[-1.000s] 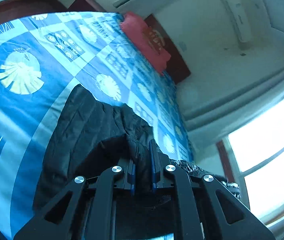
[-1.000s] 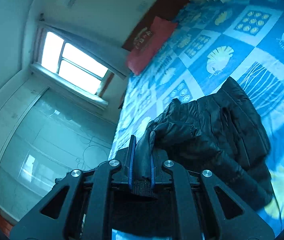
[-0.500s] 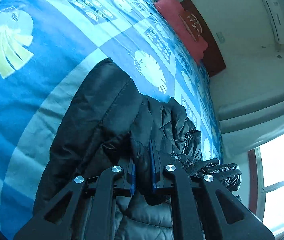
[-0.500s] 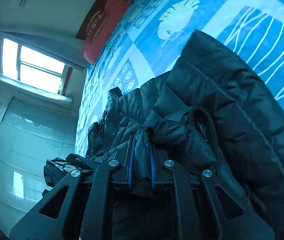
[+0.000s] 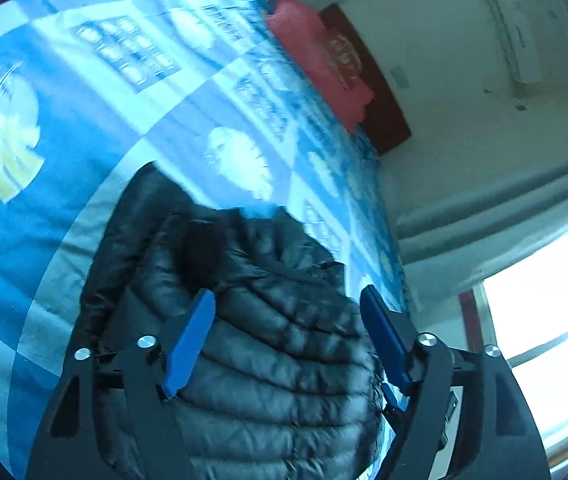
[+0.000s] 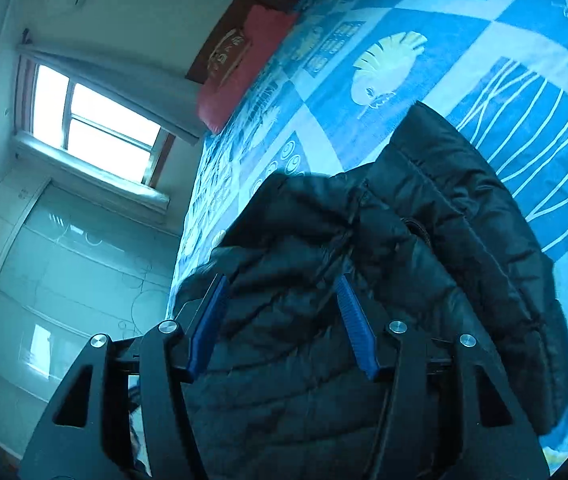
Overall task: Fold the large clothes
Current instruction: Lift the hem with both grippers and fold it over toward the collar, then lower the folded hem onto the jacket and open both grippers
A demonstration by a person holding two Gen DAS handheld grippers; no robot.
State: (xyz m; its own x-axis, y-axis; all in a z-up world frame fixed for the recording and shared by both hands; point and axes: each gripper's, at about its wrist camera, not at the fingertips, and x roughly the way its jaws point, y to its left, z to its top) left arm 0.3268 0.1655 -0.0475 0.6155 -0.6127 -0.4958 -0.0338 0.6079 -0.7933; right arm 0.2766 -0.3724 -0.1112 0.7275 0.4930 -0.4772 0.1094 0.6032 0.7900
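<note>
Jacket (image 5: 284, 360) lies bunched on blue bedspread (image 5: 64, 160) beneath splayed, empty left gripper (image 5: 288, 300) and right gripper (image 6: 282, 284).

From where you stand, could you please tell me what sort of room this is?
Most likely a bedroom: a bed with a blue patterned bedspread, a red pillow against the headboard, and a curtained window.

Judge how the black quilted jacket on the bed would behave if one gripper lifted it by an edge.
The black quilted jacket would probably droop: it already lies in soft, bunched folds. Its puffy channels suggest it is light for its bulk. The shiny shell may slip from a shallow pinch.
</note>
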